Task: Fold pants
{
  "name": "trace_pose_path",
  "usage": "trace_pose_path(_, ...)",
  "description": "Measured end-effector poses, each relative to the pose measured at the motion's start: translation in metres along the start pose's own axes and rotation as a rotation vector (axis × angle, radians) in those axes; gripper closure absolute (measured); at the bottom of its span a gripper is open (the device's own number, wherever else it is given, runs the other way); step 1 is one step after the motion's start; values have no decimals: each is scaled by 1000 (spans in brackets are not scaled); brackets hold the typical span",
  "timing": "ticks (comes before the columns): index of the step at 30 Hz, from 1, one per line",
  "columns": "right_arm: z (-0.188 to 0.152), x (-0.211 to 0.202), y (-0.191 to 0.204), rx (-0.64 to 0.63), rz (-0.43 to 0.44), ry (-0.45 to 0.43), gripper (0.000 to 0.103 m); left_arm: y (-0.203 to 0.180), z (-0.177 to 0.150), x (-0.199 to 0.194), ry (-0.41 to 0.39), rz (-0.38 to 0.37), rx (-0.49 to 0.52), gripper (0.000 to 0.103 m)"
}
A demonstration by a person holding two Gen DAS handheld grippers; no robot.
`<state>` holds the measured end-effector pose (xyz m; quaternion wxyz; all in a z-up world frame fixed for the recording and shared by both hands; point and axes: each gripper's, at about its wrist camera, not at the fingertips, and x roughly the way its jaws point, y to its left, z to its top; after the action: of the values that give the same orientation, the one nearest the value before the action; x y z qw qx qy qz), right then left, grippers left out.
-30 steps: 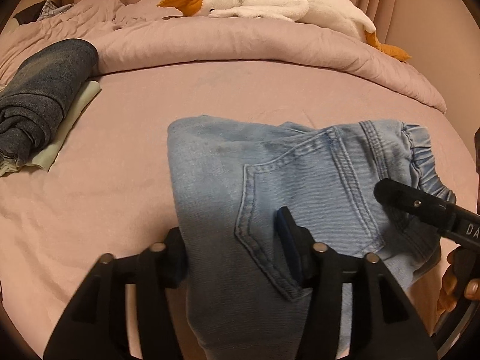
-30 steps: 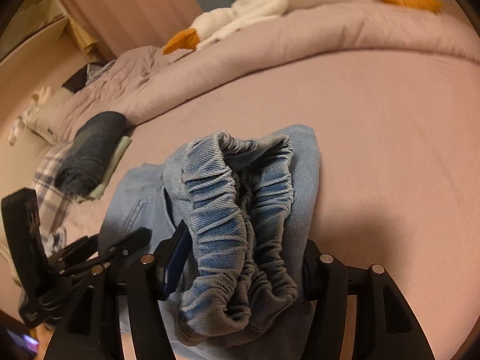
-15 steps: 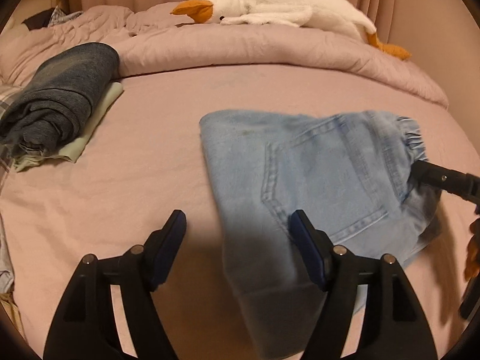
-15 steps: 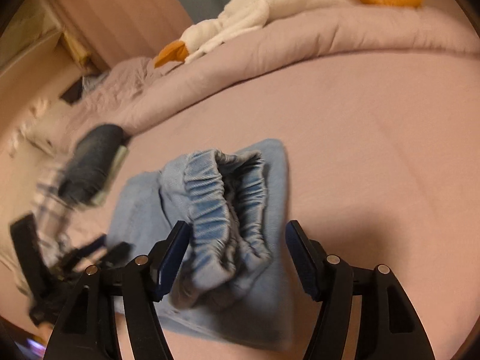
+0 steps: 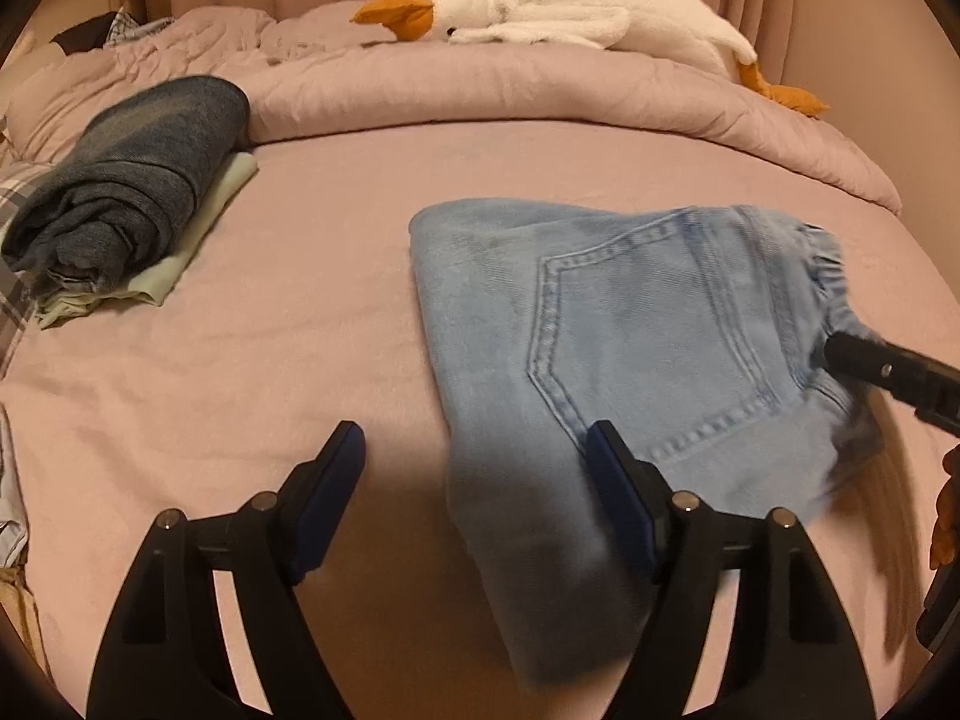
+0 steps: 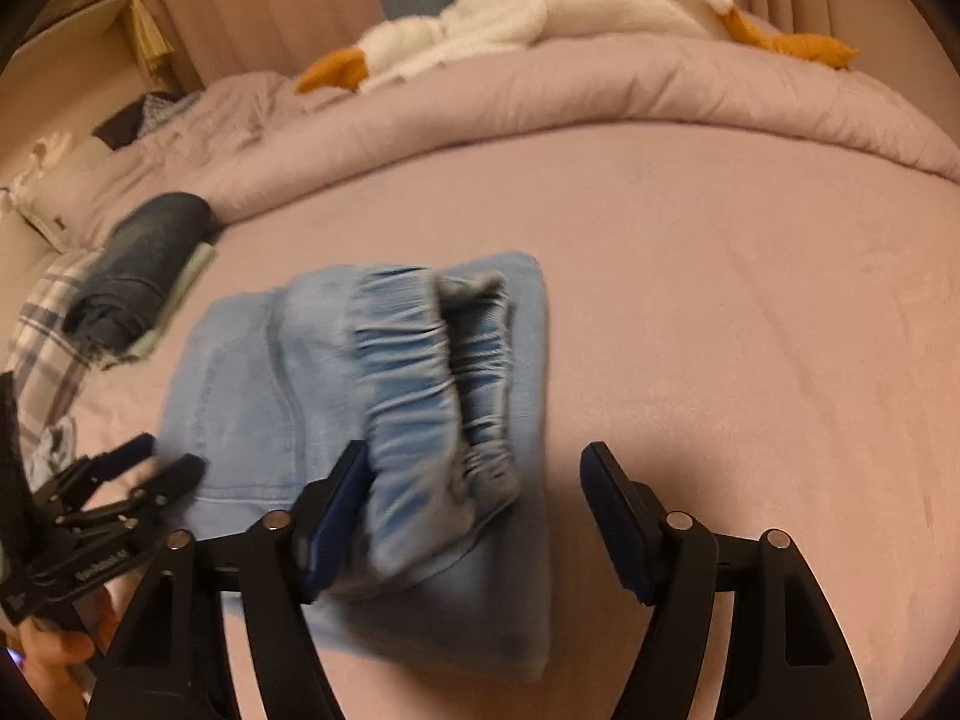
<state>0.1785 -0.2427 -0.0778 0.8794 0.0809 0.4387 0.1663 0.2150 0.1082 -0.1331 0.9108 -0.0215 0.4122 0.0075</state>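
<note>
Light-blue folded jeans (image 5: 630,348) lie on the pink bed sheet (image 5: 240,372), back pocket up. My left gripper (image 5: 480,498) stands open over their near left edge; its right finger (image 5: 618,504) hovers above the denim without pressing. In the right wrist view the jeans' elastic waistband (image 6: 420,390) faces me, bunched in two layers. My right gripper (image 6: 477,510) is opening, the waistband loosely between its jaws, with no pinch by the pads. The right gripper's tip (image 5: 882,366) shows at the jeans' right end, and the left gripper (image 6: 120,480) at their left.
A dark rolled pair of jeans (image 5: 132,198) rests on a pale green folded cloth (image 5: 198,222) at the left. A plush goose (image 5: 570,6) lies on the bunched duvet (image 5: 540,96) at the back. Plaid fabric (image 6: 48,348) is at the left bed edge.
Both grippers let go of the jeans, widened their jaws and drew back. The jeans now rest flat on the sheet, and the waistband has dropped out of the right gripper's grasp.
</note>
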Motion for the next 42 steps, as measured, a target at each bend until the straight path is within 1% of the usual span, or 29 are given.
trace_pose_path(2, -4, -11, 6, -11, 25, -29, 31, -3, -5, -7, -12, -16, -1, 27)
trace_pose_path(4, -9, -11, 12, -40, 31, -20, 31, -7, -11, -5, 0, -18, 13, 26)
trace_pose_path(5, -10, -5, 15, -60, 11, -4, 31, -10, -14, -2, 9, -4, 26, 26)
trace_pose_path(6, -14, 4, 17, -79, -30, 25, 31, -12, -17, 1, 9, 3, 32, 26)
trace_pose_path(7, -17, 11, 17, -83, -42, 48, 31, -12, -18, 2, 2, 4, 28, 26)
trace_pose_path(11, -21, 19, 7, -34, -16, 52, 29, -9, -17, 4, 5, 2, 9, 24)
trace_pose_path(17, -21, 18, 3, -16, -21, 60, 29, -13, -17, -1, 19, 27, -2, 24)
trace_pose_path(20, -25, 9, 10, 4, -28, 65, 29, -12, -18, -6, 31, 28, -15, 24)
trace_pose_path(22, -27, 6, 10, 22, -26, 67, 29, -13, -20, -10, 37, 35, -20, 19)
trace_pose_path(27, -32, -5, 8, 44, -26, 70, 29, -8, -26, -19, 51, 39, -61, 11)
trace_pose_path(29, -34, -10, 10, 39, -29, 72, 28, -5, -29, -25, 53, 38, -84, 8)
trace_pose_path(31, -39, -16, 13, 17, -41, 80, 28, -4, -32, -33, 57, 35, -101, 2)
trace_pose_path(33, -45, -22, 16, -11, -65, 83, 28, -5, -36, -39, 68, 39, -100, 1)
trace_pose_path(36, -53, -37, 19, -24, -58, 73, 28, -9, -45, -49, 74, 62, -84, 1)
trace_pose_path(40, -61, -54, 27, -63, -56, 67, 28, -10, -57, -66, 78, 49, -105, 1)
trace_pose_path(42, -64, -64, 32, -81, -54, 55, 28, -9, -62, -78, 61, 41, -129, 1)
